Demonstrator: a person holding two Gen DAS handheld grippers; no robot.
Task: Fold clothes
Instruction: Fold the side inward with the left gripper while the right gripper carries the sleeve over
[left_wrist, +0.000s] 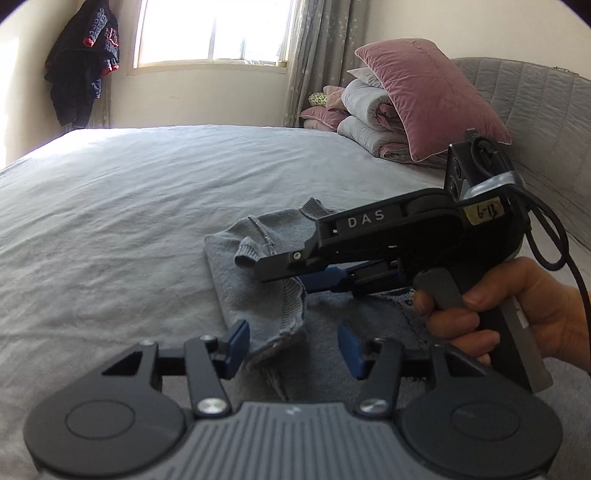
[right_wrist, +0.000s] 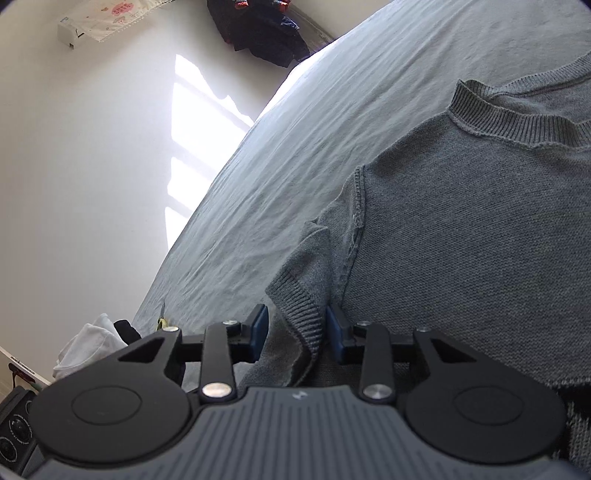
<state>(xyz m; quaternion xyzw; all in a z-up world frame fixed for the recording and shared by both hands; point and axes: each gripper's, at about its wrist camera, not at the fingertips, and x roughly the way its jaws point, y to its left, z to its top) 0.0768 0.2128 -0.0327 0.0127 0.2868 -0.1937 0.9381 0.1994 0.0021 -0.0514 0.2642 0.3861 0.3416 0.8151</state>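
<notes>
Left hand-held gripper (left_wrist: 293, 345) spread, pads clear of the ribbed sleeve edge lying btwn them, nothing held. Right hand-held gripper (right_wrist: 297, 334) straddles the sleeve cuff (right_wrist: 301, 314), pads near but not visibly pinching. Risk: cuff slips out, or right grabs 2 layers & drags the grey sweater (right_wrist: 461, 229) askew on the bed (right_wrist: 277, 147)

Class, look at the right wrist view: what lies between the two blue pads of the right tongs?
The ribbed cuff of the grey sweater lies between the pads of the right tongs, as the right wrist view shows.
</notes>
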